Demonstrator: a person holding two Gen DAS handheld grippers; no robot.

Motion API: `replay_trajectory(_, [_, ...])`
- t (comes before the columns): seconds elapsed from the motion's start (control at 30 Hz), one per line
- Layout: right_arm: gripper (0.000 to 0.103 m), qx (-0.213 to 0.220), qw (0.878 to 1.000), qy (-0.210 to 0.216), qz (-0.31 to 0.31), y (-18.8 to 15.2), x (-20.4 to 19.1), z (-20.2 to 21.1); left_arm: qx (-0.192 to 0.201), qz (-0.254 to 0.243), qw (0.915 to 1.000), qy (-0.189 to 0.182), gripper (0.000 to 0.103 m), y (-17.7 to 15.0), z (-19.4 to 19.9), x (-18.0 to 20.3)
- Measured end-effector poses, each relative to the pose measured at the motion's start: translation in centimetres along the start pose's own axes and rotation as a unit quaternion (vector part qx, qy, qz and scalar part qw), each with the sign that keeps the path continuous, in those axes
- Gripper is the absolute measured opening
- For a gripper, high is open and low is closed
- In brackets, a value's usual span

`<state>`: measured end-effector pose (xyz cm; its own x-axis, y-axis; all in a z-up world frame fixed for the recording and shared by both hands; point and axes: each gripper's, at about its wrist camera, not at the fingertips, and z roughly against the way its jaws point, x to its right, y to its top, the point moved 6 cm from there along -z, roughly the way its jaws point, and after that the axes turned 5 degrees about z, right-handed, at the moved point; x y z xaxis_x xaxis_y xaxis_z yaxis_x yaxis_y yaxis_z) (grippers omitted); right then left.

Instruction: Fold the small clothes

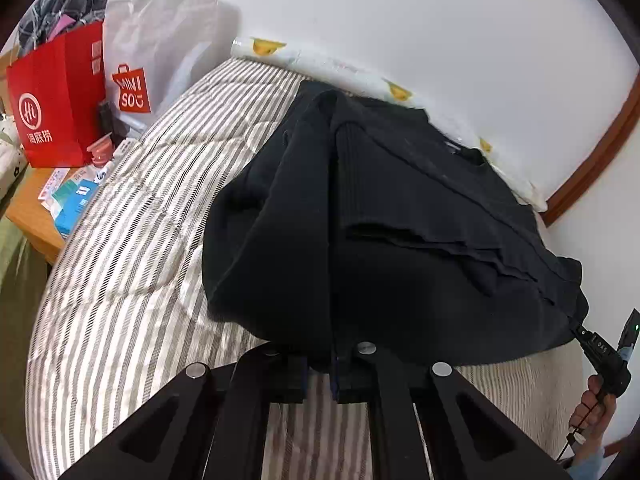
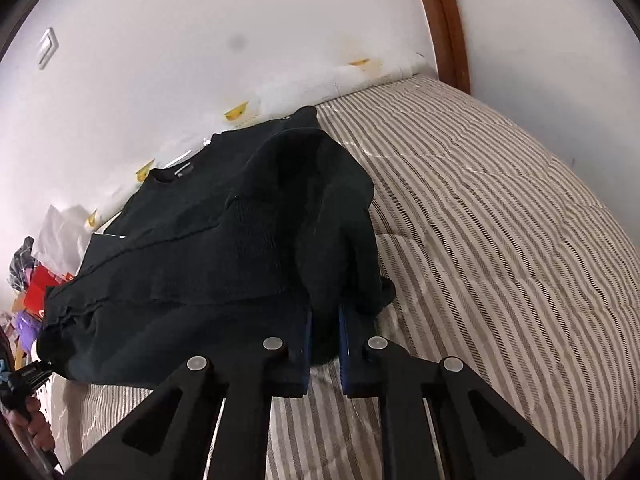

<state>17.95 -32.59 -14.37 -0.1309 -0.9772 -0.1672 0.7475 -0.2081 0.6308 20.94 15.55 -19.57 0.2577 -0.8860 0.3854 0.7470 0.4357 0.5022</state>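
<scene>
Striped bedding (image 1: 132,216) carries a black sweater (image 1: 400,216) just ahead of both jaws. Left gripper (image 1: 320,364) and right gripper (image 2: 325,344) are each clamped on its hem. Far left, bags (image 1: 56,96) read "MINISO".

Right claw (image 2: 325,344) clamped on the near hem of a black sweater (image 2: 224,240), which lies partly folded on the striped bed (image 2: 500,240) beside the white wall (image 2: 200,40).
</scene>
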Motion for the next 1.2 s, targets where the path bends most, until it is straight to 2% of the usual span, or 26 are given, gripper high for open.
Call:
replay_trajectory(0.2, [0.01,0.016,1.0,0.011,0.009,-0.6,-0.4,3.2,0.001,-0.013,0.9998,-0.012,0.007,-2.1,2.1,0.0])
replay_trajectory(0.43, [0.01,0.011,1.0,0.01,0.027,-3.7,-0.6,7.0,-0.005,-0.022,0.9997,-0.01,0.007,-5.9,4.6,-1.0])
replay_trajectory(0.7, [0.011,0.004,1.0,-0.003,0.03,-6.6,0.0,8.4,-0.011,-0.038,0.9992,0.002,0.008,-7.6,5.4,-1.5])
replay_trajectory(0.87, [0.015,-0.001,0.999,-0.025,0.038,-6.4,-0.3,9.0,-0.02,-0.036,0.9991,0.006,0.009,-7.9,5.5,-1.8])
replay_trajectory(1.03, [0.016,0.036,0.997,-0.048,0.058,-5.0,-0.8,11.6,-0.017,-0.03,0.9994,0.002,0.012,-8.2,6.1,-2.4])
replay_trajectory(1.2, [0.021,0.046,0.995,-0.032,0.079,-4.4,-2.8,12.3,-0.016,-0.033,0.9993,0.003,0.018,-8.7,7.1,-2.9])
